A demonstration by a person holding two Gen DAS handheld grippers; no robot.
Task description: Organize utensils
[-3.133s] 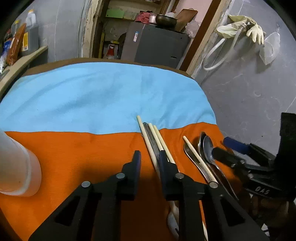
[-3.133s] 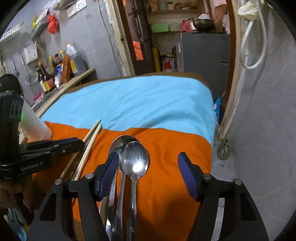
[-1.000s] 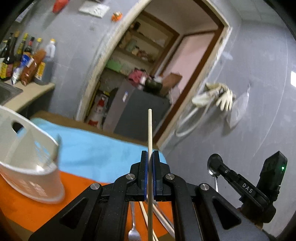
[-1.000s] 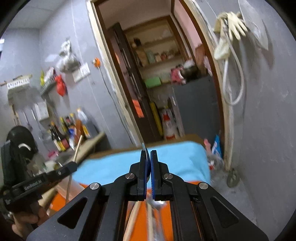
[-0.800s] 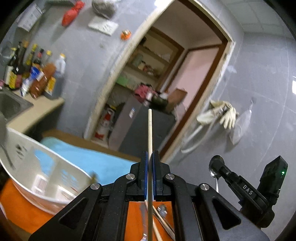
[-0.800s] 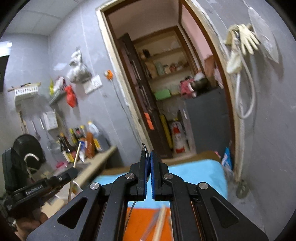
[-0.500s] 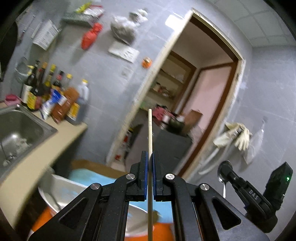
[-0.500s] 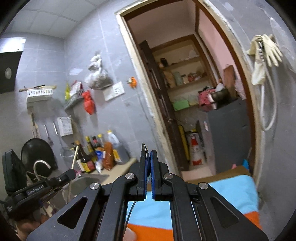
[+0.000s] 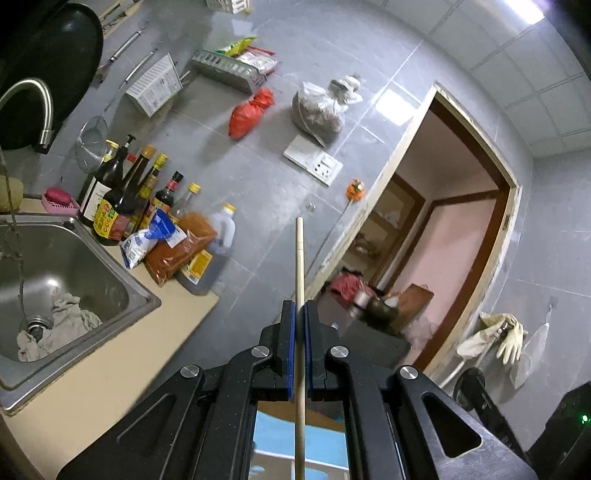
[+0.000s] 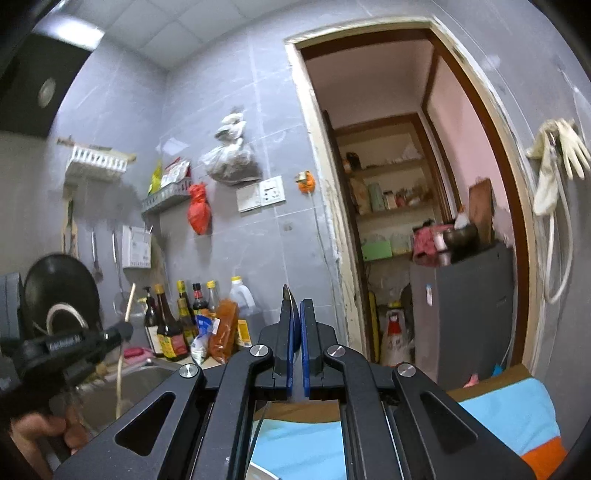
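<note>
Left wrist view showed the left gripper [image 9: 300, 332] clamped on an upright chopstick [image 9: 299, 266] above the sink [image 9: 122, 291]. The right gripper [image 10: 295, 332] pinched a spoon [image 10: 289, 295], only its thin metal edge visible.

Light: cool indoor, fairly even; bright ceiling panel [image 9: 524, 8] top right in the left view, another [image 10: 79, 35] top left in the right view.
Glare: white reflection on the wall tiles [image 9: 393, 105] beside the doorway.
Shadows: soft, under the wall shelf [image 10: 166, 197].
Blur: fridge [image 9: 373, 325] smeared in the left view; the right view sharper.
Edges: strong fisheye bending, black corners.
</note>
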